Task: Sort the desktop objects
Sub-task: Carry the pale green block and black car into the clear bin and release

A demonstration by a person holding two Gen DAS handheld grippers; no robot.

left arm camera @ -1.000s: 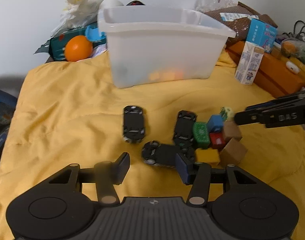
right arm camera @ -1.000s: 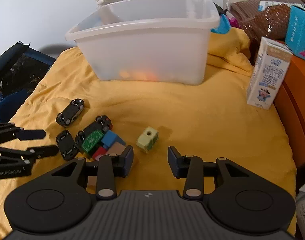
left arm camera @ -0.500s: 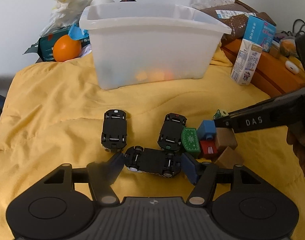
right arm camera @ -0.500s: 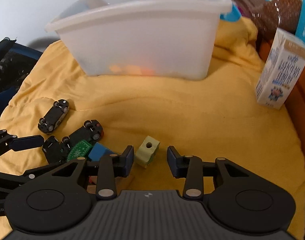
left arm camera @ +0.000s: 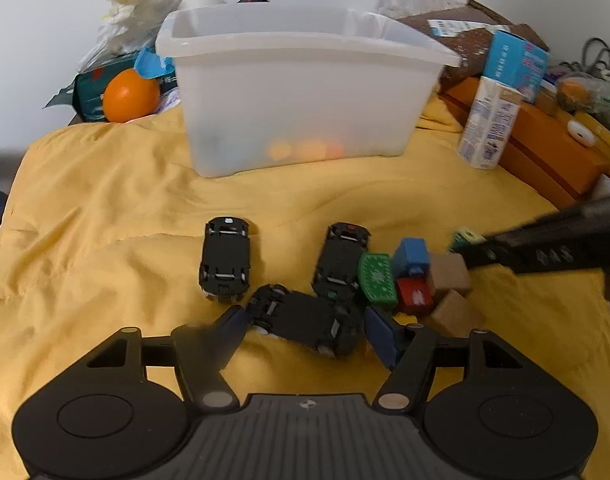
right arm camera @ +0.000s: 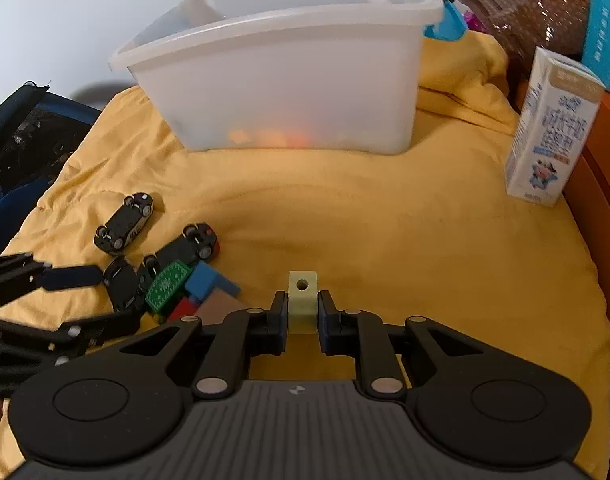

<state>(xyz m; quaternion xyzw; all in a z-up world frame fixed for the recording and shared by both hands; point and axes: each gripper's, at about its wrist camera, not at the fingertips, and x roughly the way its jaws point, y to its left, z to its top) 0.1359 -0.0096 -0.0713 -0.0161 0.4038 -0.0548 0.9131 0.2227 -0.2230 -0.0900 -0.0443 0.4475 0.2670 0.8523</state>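
My right gripper (right arm camera: pixel 302 312) is shut on a pale green block (right arm camera: pixel 302 295) with a round hole, low over the yellow cloth. My left gripper (left arm camera: pixel 303 326) is open around a black toy car (left arm camera: pixel 305 322) lying on its roof; the fingers do not press it. Two more upturned black cars (left arm camera: pixel 225 258) (left arm camera: pixel 342 258) lie just beyond. Beside them is a cluster of blocks: green (left arm camera: pixel 377 279), blue (left arm camera: pixel 412 256), red (left arm camera: pixel 415 295) and two brown (left arm camera: pixel 449 274). The translucent white bin (left arm camera: pixel 305 92) stands behind, with orange things inside.
A milk carton (right arm camera: pixel 553 136) stands at the right beside an orange box (left arm camera: pixel 553 156). An orange (left arm camera: pixel 131 96) and bags lie at the back left. A dark bag (right arm camera: pixel 21 136) lies off the cloth's left edge.
My right gripper has moved forward and closed on the pale green block. My left gripper has moved closer, so its open fingers now flank the nearest upturned car.
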